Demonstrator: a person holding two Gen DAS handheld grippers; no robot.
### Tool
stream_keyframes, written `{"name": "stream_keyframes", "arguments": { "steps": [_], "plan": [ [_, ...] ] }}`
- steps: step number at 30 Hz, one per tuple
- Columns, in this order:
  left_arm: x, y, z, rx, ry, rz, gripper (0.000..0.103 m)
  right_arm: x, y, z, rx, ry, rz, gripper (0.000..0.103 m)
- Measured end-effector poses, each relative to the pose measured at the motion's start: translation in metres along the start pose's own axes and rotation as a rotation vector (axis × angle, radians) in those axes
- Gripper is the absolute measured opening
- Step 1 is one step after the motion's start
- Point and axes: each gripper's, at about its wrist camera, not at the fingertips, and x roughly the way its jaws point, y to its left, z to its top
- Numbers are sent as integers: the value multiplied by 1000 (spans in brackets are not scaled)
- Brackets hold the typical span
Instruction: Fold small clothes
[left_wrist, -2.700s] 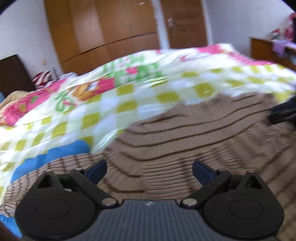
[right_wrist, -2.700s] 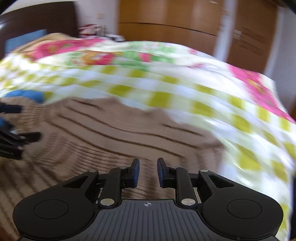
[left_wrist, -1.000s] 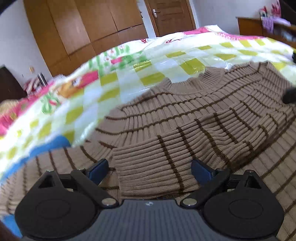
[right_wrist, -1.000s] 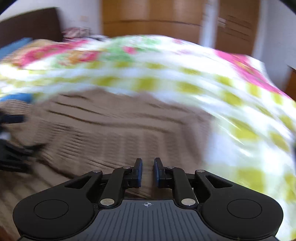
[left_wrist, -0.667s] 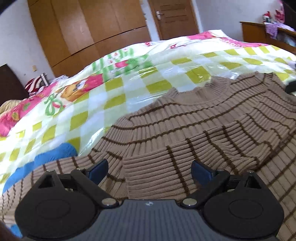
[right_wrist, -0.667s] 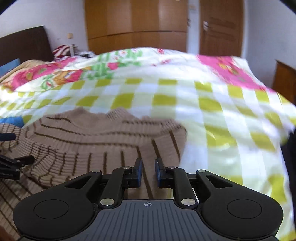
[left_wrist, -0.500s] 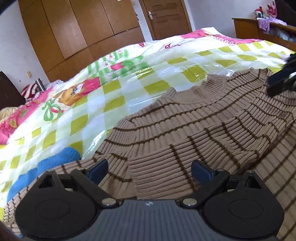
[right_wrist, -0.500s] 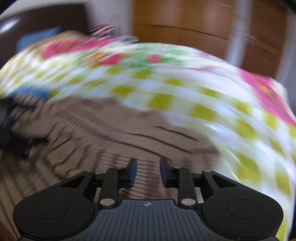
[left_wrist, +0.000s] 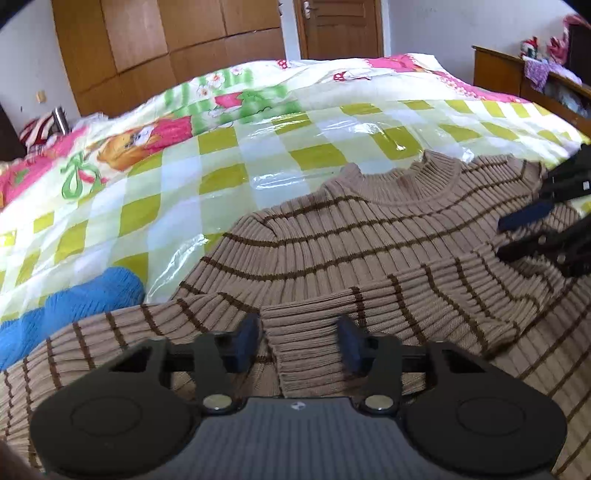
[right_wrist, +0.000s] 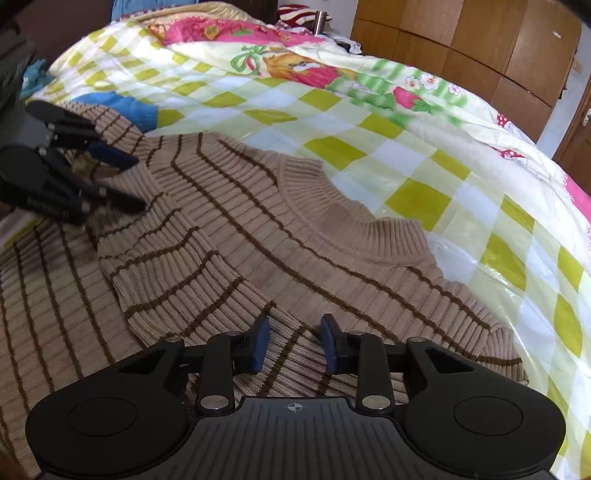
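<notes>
Left hand-held gripper (left_wrist: 299, 341) was closing w/ sleeve cuff (left_wrist: 306, 350) between its pads; right hand-held gripper (right_wrist: 294, 343) closing above ribbed tan sweater (right_wrist: 258, 229), gripping nothing. Only left view showed door (left_wrist: 338, 27); glossy checked bedspread (right_wrist: 406, 155) beyond.

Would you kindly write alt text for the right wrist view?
A tan sweater with brown stripes lies on a green-checked bedcover, one sleeve folded across it. The right claw hovers over it, closing on nothing; the left claw is at far left.

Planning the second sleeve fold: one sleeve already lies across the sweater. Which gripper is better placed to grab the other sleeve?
Left. The left gripper hangs by the unfolded sleeve, jaws closing over the folded cuff. The right gripper sits at the far shoulder.
</notes>
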Motion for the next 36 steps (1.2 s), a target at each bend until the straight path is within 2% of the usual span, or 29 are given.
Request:
{"name": "stream_keyframes", "arguments": {
  "steps": [2,4,7,13,21,23,27,29,33,36],
  "plan": [
    [-1,7,3,-38,7,-13,31,-2,1,0,17,-5,4,12],
    [-1,12,5,-58,14,-3,24,-6,-1,-1,39,-16,-7,7],
    [0,13,5,-64,4,-5,22,-10,-5,0,85,-31,-13,4],
    [-1,12,3,-48,-12,-5,20,-13,-7,4,102,-54,-30,2],
    [-9,26,17,-97,-90,38,20,-24,-22,23,211,-171,-65,2],
    [-2,28,17,-92,-76,66,19,-11,-22,24,223,-153,-72,2],
    [10,25,7,-74,-37,93,21,20,-11,15,226,-94,-120,9],
    [5,26,6,-82,-49,112,23,14,-5,12,235,-126,-149,10],
    [-16,25,7,-85,-106,150,23,-23,2,-4,285,-230,-198,11],
    [-30,10,8,-53,-153,114,23,-37,-6,-25,315,-229,-252,11]
  ]
}}
